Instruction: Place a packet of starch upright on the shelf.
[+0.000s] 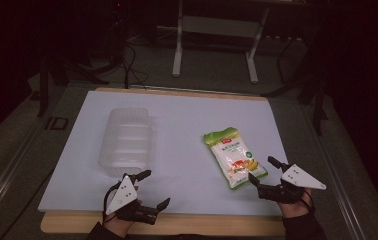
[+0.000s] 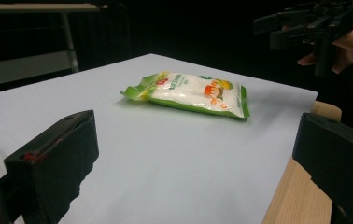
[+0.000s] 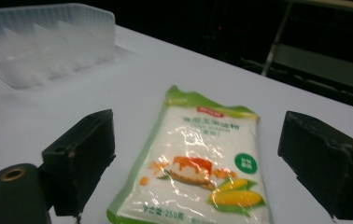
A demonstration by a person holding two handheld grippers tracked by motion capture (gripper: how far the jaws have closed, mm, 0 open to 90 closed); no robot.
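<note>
Setting: a dim room is seen, with a white table (image 1: pixel 177 125) on a wooden base; metal stand legs (image 1: pixel 214 45) are made out on the floor beyond it.

Packet: a green and white packet (image 1: pixel 234 157) of powder, printed with corn and a dessert, is laid flat on the white surface, directly ahead of the right gripper (image 1: pixel 269 175) and between the lines of its two jaws.

Right gripper: its jaws are spread wide and nothing is held; the near end of the packet is seen just in front of them in the right gripper view (image 3: pixel 198 158).

Handling: the packet is judged soft and fairly light, its loose filling likely to shift and sag when lifted. The glossy film is expected to be slippery.

Where to grip: a flat sealed end or a long side edge is judged the safest hold; a pinch across the plump middle would probably slide or squash.

Left gripper: the left gripper (image 1: pixel 147 190) is held at the near table edge, jaws wide apart and empty; the packet lies well ahead of it (image 2: pixel 188 93), with the other hand's gripper (image 2: pixel 305 23) seen farther off.

Container: a clear plastic container (image 1: pixel 125 140) is set just beyond the left gripper, well apart from the packet; it is probably where the packet belongs.
</note>
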